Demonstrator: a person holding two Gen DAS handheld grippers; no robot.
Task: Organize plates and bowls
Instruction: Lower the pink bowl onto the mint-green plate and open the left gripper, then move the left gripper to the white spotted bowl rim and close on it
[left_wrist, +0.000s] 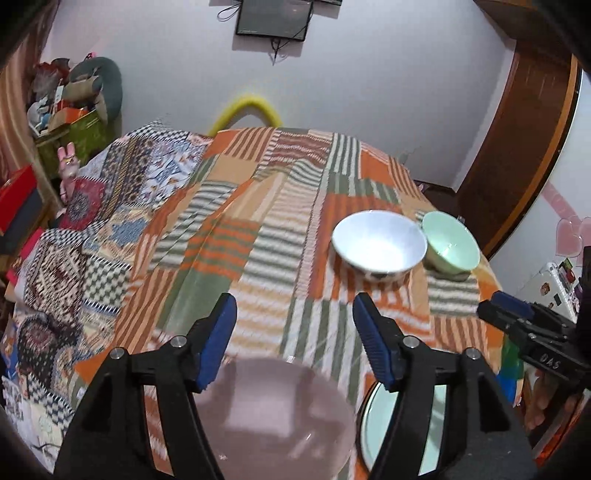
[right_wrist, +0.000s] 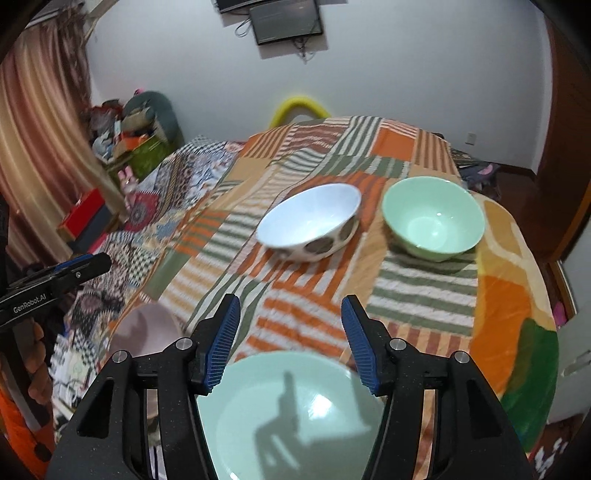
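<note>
In the left wrist view my left gripper (left_wrist: 293, 306) stands open above a pink plate (left_wrist: 273, 413) that lies on the bedspread, and the pads do not touch it. A pale green plate (left_wrist: 436, 424) lies just right of the pink one. My right gripper (right_wrist: 291, 306) is open too, hovering over that green plate (right_wrist: 291, 413) with nothing between its pads. Farther back a white bowl (right_wrist: 310, 221) with dark spots sits tilted beside an upright mint green bowl (right_wrist: 432, 218). Each gripper shows in the other's view: the right gripper (left_wrist: 495, 306) and the left gripper (right_wrist: 99, 262).
Everything rests on a bed with a striped patchwork bedspread (right_wrist: 421, 295). Boxes and clutter (left_wrist: 70, 110) pile up at the far left by a curtain (right_wrist: 33, 155). A screen (right_wrist: 284, 22) hangs on the back wall, a yellow foam arch (left_wrist: 245, 109) rises behind the bed, and a wooden door (left_wrist: 528, 140) stands at the right.
</note>
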